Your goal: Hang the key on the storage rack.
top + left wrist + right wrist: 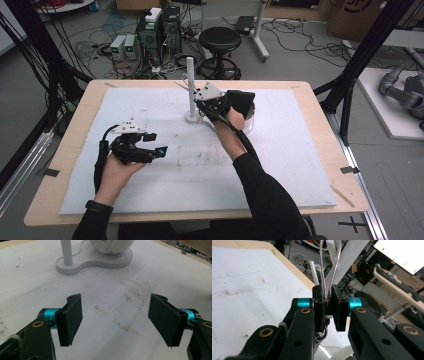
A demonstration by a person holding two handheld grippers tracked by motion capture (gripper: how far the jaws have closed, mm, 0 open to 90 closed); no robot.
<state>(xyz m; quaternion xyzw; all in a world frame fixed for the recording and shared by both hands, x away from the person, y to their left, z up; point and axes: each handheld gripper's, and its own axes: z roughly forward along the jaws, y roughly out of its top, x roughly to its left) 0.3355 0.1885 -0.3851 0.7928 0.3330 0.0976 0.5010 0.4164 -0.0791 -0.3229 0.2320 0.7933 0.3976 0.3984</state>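
right claw is clenched on a thin wire loop by the white stand at twelve o'clock on the worktop, its job apparently unfinished, while left claw waits released at nine o'clock.

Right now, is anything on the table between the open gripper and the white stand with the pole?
Nothing visible stands in the way. The left gripper is open, and only bare, stained white mat lies between it and the white stand. The right gripper is beyond, up near the pole, shut on thin wires.

Matt white mat (stained), wooden table.
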